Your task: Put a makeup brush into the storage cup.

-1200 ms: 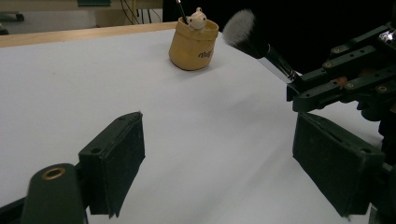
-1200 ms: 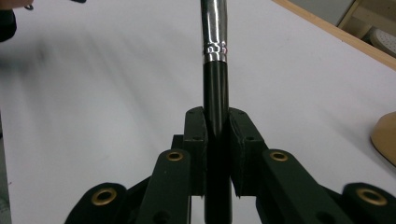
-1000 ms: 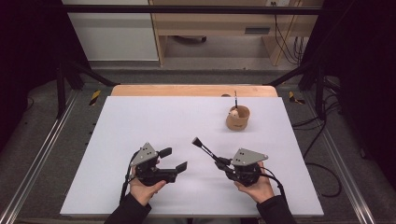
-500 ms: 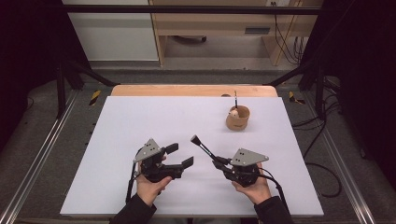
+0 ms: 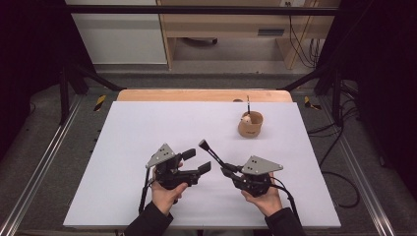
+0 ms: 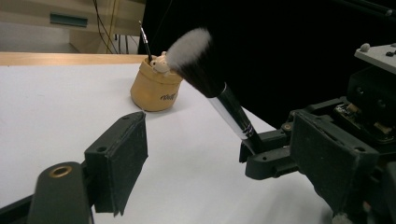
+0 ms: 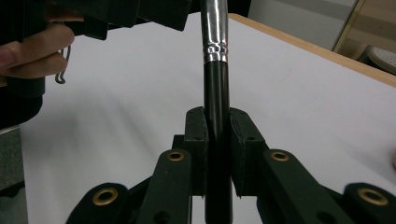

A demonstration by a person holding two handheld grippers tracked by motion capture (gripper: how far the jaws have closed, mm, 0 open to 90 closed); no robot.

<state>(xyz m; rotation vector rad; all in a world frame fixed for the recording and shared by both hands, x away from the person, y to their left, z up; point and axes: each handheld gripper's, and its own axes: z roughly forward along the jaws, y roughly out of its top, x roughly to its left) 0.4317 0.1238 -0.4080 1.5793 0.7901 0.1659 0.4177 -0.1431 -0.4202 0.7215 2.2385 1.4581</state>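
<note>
One makeup brush (image 6: 219, 88), black-handled with a silver ferrule and pale bristle tips, clamped by its handle between the closed jaws of the right gripper (image 5: 227, 170), angled up over the white table (image 5: 147, 123) toward the far side. Just left of it, the left gripper (image 5: 196, 162), jaws apart with nothing between them, having just eased slightly closer together. Well beyond, near the table's far right, a tan pot (image 5: 250, 124) upright, with a thin dark stick (image 5: 248, 104) standing in it.
</note>
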